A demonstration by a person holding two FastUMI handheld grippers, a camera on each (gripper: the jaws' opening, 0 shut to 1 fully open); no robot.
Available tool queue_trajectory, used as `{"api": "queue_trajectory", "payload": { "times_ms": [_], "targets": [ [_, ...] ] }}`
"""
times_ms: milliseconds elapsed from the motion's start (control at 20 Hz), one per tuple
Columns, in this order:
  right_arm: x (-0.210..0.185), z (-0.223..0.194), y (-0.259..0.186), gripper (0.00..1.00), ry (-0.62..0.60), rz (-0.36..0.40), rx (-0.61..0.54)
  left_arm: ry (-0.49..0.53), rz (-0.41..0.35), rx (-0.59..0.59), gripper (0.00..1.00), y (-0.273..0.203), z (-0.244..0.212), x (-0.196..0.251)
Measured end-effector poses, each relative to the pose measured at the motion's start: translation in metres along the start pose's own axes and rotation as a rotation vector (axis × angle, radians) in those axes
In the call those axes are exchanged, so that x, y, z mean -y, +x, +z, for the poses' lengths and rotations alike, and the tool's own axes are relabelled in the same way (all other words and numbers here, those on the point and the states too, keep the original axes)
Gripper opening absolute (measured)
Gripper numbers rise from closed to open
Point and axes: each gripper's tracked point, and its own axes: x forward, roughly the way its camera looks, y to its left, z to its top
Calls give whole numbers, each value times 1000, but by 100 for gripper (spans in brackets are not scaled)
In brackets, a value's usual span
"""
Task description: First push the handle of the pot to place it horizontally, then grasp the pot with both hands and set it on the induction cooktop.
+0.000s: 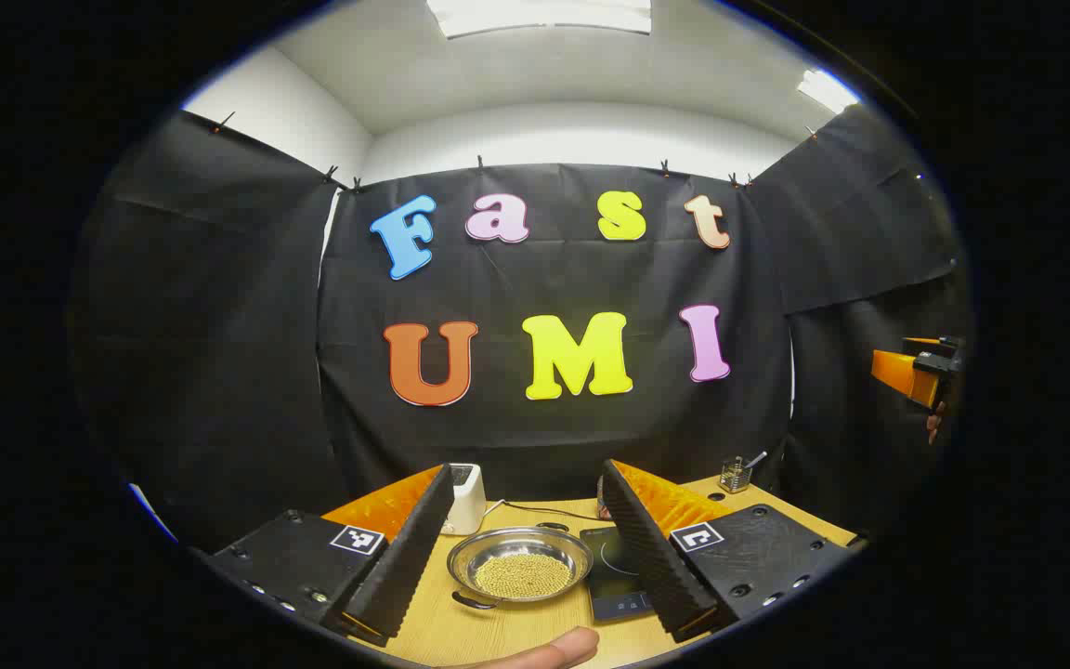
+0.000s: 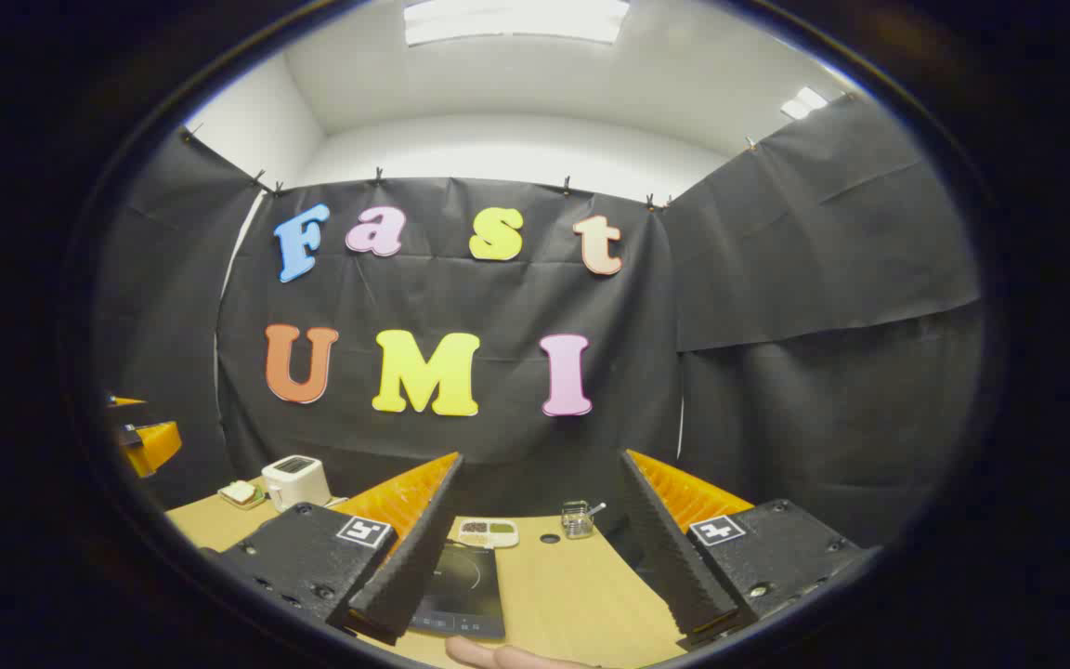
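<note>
A shallow metal pot (image 1: 523, 563) holding small yellowish grains sits on the wooden table (image 1: 489, 632), seen between my left gripper's fingers. One dark handle (image 1: 472, 602) points to the near left, and a second dark bit shows at the far right rim. The black induction cooktop (image 1: 611, 565) lies just right of the pot and also appears in the right gripper view (image 2: 463, 583). My left gripper (image 1: 528, 472) hovers open above the table. My right gripper (image 2: 542, 460) is open too, with nothing between its fingers. Each gripper shows at the other view's edge (image 1: 916, 372) (image 2: 143, 442).
A white toaster (image 1: 465, 497) (image 2: 295, 481) stands at the back left with a cable running right. A small plate of food (image 2: 240, 493) lies beside it. A two-part dish (image 2: 489, 532) and a glass holder (image 2: 577, 519) (image 1: 735, 474) sit at the back. A fingertip (image 1: 549, 649) shows at the bottom.
</note>
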Motion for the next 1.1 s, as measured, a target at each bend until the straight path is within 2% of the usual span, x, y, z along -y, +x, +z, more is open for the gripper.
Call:
{"api": "queue_trajectory", "payload": {
  "times_ms": [650,1000,1100],
  "targets": [
    [2,-6,7,98,4,1,-8,4,36,-12,96,4,-10,-19],
    [-2,-10,3,98,-3,15,0,-45,33,-74,96,16,-38,-25],
    [-3,-13,3,98,-1,19,-2,-43,56,-96,96,20,-47,-35]
  ]
}}
